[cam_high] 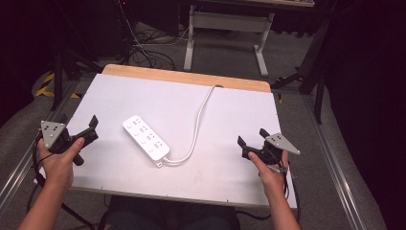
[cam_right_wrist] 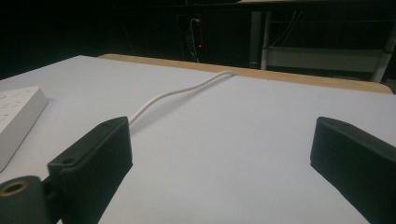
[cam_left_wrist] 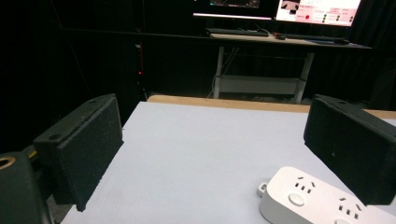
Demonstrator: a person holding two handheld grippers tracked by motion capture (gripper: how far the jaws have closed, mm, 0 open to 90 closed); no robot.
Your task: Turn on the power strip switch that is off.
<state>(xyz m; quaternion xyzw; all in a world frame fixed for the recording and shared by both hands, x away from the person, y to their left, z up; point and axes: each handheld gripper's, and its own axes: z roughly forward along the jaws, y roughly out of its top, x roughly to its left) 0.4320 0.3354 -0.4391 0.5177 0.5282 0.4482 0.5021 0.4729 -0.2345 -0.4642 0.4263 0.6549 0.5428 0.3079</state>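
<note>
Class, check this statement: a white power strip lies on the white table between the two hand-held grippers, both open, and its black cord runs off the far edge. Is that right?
Wrong in one respect: the cord is white, not black, as the high view shows. The rest holds: the power strip lies on the table between the open left hand-held gripper and right hand-held gripper.

White power strip (cam_high: 145, 137) with a white cord (cam_high: 196, 125); pale grey tabletop (cam_high: 230, 120) edged in light wood; black tongs (cam_high: 252, 140), grey plates.

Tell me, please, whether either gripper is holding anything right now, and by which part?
Nothing is held. The left gripper and right gripper both stand open, apart from the white power strip and its cable.
</note>
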